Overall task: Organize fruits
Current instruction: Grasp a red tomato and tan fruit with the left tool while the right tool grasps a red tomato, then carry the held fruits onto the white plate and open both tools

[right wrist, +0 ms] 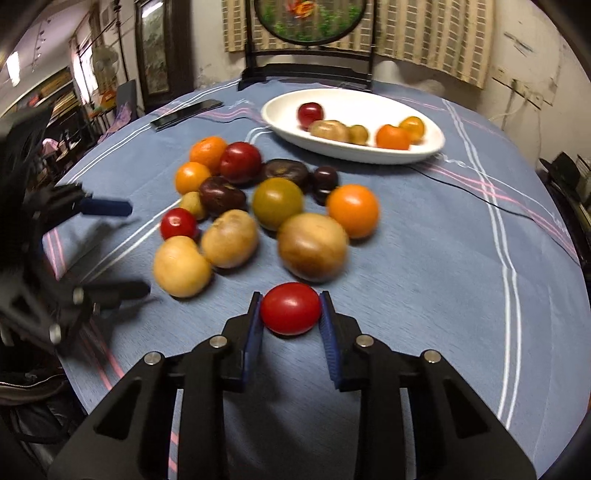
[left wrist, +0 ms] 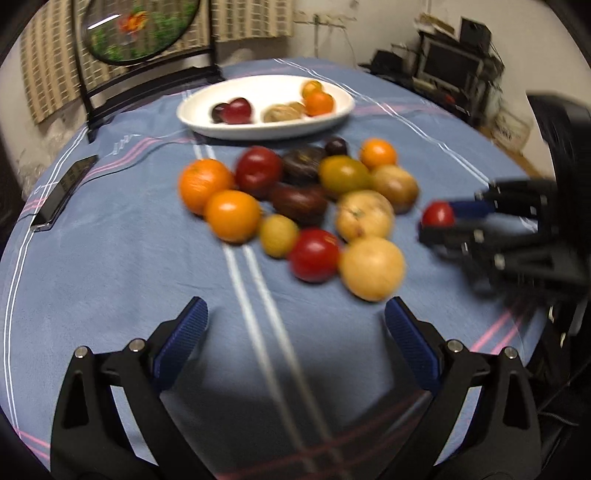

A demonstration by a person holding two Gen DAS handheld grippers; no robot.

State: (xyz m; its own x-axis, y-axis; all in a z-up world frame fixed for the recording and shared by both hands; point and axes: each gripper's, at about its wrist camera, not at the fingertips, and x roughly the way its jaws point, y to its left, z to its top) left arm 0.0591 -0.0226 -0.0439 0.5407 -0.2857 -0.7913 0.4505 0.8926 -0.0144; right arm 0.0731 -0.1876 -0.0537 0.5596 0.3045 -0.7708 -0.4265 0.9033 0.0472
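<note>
A pile of several fruits [left wrist: 303,203] lies on the blue striped tablecloth: oranges, red, dark purple, green and tan ones; the pile also shows in the right wrist view [right wrist: 273,206]. A white oval plate [left wrist: 207,122] behind it holds several fruits; it also shows in the right wrist view [right wrist: 280,110]. My right gripper [right wrist: 290,314] is shut on a small red fruit [right wrist: 290,308] just in front of the pile; it shows in the left wrist view [left wrist: 436,221] at the right with that fruit [left wrist: 437,214]. My left gripper [left wrist: 295,321] is open and empty, short of the pile, and appears at the left of the right wrist view [right wrist: 133,247].
A black phone [left wrist: 62,192] lies at the table's left edge. A dark wooden stand with a round picture [right wrist: 310,22] rises behind the plate. A thin black cable [right wrist: 480,199] runs across the cloth at the right. Shelves and clutter line the room's far walls.
</note>
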